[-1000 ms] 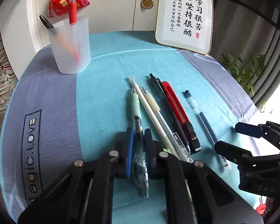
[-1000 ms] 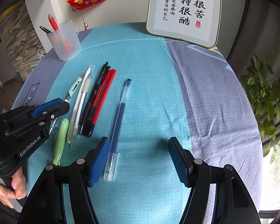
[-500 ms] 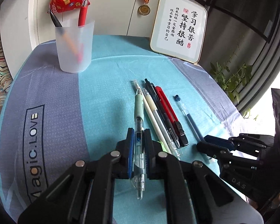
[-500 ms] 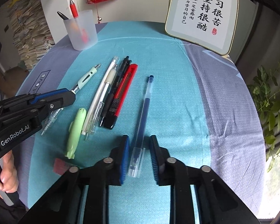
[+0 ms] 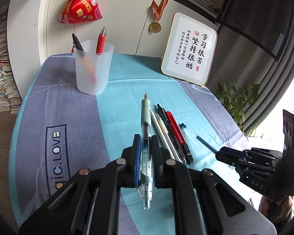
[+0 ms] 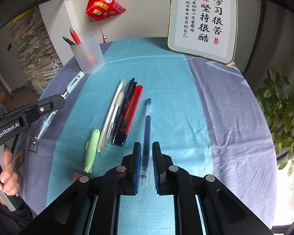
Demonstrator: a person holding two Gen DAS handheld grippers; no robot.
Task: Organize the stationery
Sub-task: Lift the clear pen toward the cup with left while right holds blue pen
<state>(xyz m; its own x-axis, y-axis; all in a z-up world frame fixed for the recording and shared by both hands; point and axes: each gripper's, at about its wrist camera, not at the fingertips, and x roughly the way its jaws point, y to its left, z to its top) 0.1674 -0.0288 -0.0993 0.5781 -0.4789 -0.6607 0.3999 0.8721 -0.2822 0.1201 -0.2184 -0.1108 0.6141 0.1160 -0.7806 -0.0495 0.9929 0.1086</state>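
Note:
My left gripper [image 5: 146, 139] is shut on a pale green pen [image 5: 146, 117] and holds it above the table, tip toward the frosted cup [image 5: 93, 67]. The cup holds a red pen [image 5: 100, 41] and a black pen [image 5: 77, 42]. My right gripper [image 6: 146, 145] is closed on the clear end of a blue gel pen [image 6: 147, 125], which still looks to lie on the cloth. Left of it lie a red utility knife [image 6: 132, 109], black pens [image 6: 125, 105], white pens [image 6: 112, 115] and a green eraser-like piece [image 6: 92, 148].
A framed calligraphy board [image 6: 202, 22] leans at the table's back right. A red pyramid ornament [image 5: 80, 4] hangs over the cup. A plant [image 6: 282, 105] stands off the right edge. Stacked papers [image 6: 34, 45] rise left of the table.
My left gripper lifted the green pen off the cloth and rose toward the cup. My right gripper went from wide open to closed around the blue gel pen.

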